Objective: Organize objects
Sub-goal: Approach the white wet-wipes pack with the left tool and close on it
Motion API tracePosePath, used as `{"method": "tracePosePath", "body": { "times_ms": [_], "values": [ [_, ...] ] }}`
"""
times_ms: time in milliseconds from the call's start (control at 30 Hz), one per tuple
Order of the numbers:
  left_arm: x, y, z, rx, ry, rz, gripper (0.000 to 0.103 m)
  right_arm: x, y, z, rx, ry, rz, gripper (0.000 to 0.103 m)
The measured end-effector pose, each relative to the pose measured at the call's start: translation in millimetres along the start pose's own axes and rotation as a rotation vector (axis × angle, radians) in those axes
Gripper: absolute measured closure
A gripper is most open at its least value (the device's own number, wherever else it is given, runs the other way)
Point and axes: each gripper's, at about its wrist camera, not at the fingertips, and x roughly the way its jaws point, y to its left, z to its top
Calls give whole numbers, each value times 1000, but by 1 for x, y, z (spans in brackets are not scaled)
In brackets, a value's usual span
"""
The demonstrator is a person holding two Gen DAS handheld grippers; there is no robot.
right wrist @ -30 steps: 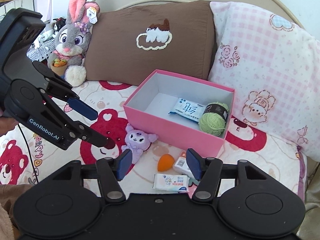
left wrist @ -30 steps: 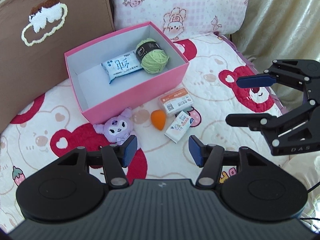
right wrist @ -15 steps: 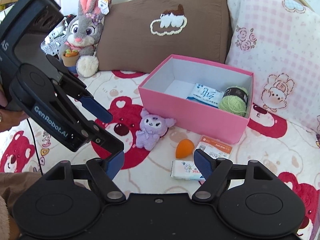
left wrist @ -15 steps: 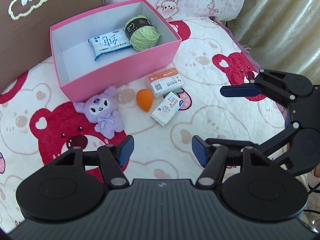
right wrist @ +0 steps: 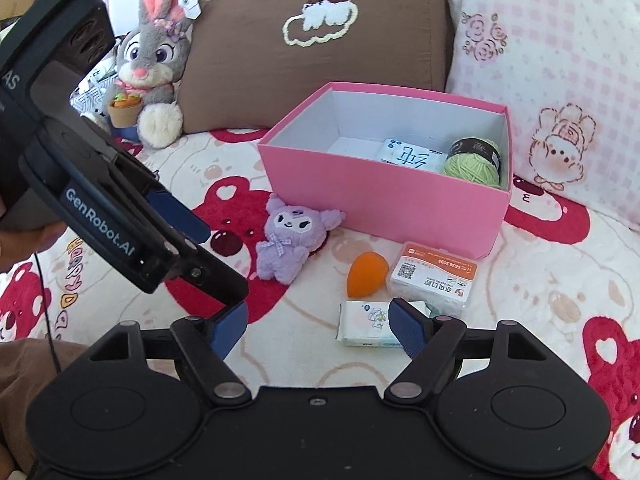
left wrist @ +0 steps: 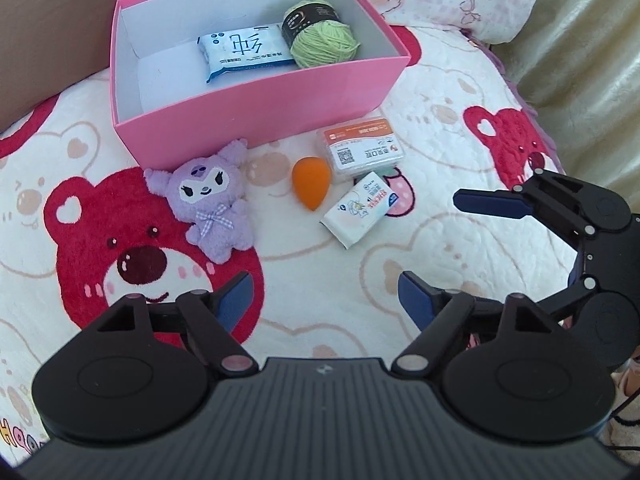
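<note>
The pink box [left wrist: 256, 104] sits open on the bed with a blue-and-white wipes pack [left wrist: 244, 50] bearing a large Chinese character and a green yarn ball [left wrist: 324, 42] with a black label inside it, the yarn at the box's right end and the pack touching it on the left. Just in front of the box lie the loose things: a purple plush [left wrist: 212, 204] leaning against the front wall, an orange sponge [left wrist: 310, 182] to its right, then a clear case [left wrist: 362, 152] with an orange-and-white label carrying a QR code and, in the right wrist view, the digits 6638 3098; the smaller print I cannot read. A white tissue pack [left wrist: 360, 210] with a cartoon figure lies nearest me, touching the case. My left gripper [left wrist: 324, 300] hangs above the blanket in front of the plush, jaws opening with nothing between them. My right gripper [right wrist: 316, 324] stands wide too, nothing gripped, and its right finger hides part of the tissue pack [right wrist: 368, 324]. The left gripper's side reads "GenRobot.AI" [right wrist: 100, 220], with "AS" cut off higher up. The box's left half looks bare, though its near wall hides part of the floor. The blanket [left wrist: 420, 240] is cream with red bears. Behind the box stand a brown pillow [right wrist: 320, 36] with a stitched cloud, a pink checked pillow [right wrist: 560, 60], and left of them a grey rabbit toy [right wrist: 154, 56] whose ear tag is too small to read.
</note>
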Motion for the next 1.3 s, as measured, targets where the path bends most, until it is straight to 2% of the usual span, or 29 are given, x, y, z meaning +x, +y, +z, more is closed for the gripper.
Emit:
{"method": "tracePosePath", "body": {
  "times_ms": [133, 267, 400, 700, 867, 1000, 1300],
  "values": [
    [13, 2, 1, -11, -25, 6, 18, 10, -1, -8, -48, -28, -47, 22],
    [28, 9, 6, -37, -48, 0, 18, 23, 7, -18, -148, -69, -159, 22],
    [38, 10, 10, -46, -72, -30, 18, 35, 13, -28, -214, -93, -188, 22],
    [61, 10, 14, -35, -104, -76, 18, 59, -7, -40, -106, -51, -195, 22],
    [81, 8, 12, -48, -78, -111, 18, 70, -17, -49, -79, -51, -222, 22],
    [100, 4, 19, -48, -54, -105, 18, 81, -22, -58, -63, -79, -252, 22],
    [125, 2, 17, -72, 8, -132, 20, 94, -24, -65, -84, -84, -211, 21]
  ]
}}
